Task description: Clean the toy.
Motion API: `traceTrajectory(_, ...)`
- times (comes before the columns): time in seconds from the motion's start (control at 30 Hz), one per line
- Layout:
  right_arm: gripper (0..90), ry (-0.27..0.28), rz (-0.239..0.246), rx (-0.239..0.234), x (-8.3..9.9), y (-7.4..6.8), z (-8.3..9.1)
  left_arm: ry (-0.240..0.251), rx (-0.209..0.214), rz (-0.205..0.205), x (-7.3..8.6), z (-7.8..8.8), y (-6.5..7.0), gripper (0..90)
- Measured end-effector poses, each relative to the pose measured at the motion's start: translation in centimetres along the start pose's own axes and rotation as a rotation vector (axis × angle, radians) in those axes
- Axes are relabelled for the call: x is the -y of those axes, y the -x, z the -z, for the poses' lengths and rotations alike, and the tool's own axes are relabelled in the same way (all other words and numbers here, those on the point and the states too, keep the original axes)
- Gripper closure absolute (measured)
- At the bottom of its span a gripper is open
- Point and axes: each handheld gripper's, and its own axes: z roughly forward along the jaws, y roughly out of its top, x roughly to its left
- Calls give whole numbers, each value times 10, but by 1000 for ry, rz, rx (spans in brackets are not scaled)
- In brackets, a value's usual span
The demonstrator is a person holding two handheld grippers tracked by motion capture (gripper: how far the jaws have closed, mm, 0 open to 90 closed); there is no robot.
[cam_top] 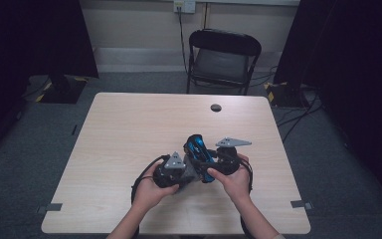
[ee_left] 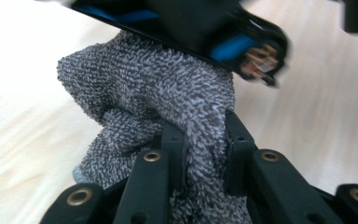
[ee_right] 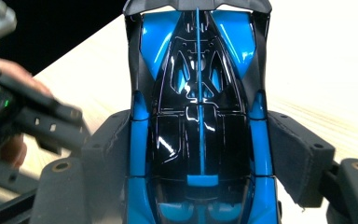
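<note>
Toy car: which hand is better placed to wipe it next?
Left. The left gripper is shut on the grey cloth, bunched right under the blue and black toy car. The right gripper is clamped on the car's sides, so it probably serves best just steadying it over the table.

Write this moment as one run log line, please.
right gripper: shut on toy car | left gripper: shut on grey cloth | cloth against car | above table
</note>
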Motion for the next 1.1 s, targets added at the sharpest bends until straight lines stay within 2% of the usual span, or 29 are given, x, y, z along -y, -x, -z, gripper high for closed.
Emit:
traceTrajectory(0.13, 278, 2, 1, 13, -1, 3, 1, -5, 56, -23, 7, -2, 4, 749)
traceTrajectory(0.4, 279, 9, -20, 27, -1, 9, -1, -11, 83, -33, 10, 2, 6, 749)
traceTrajectory(0.83, 278, 3, -18, 32, -4, 10, -3, -20, 120, -62, 13, 0, 12, 750)
traceTrajectory(0.93, 278, 4, -12, 36, -3, 12, -1, -33, 106, -67, 14, 3, 10, 750)
traceTrajectory(1.0, 278, 4, -17, 35, -3, 14, 1, -25, 86, -52, 14, 7, 5, 749)
traceTrajectory(1.1, 278, 0, -12, 45, -2, 18, 6, -6, 32, -32, 13, 18, -4, 750)
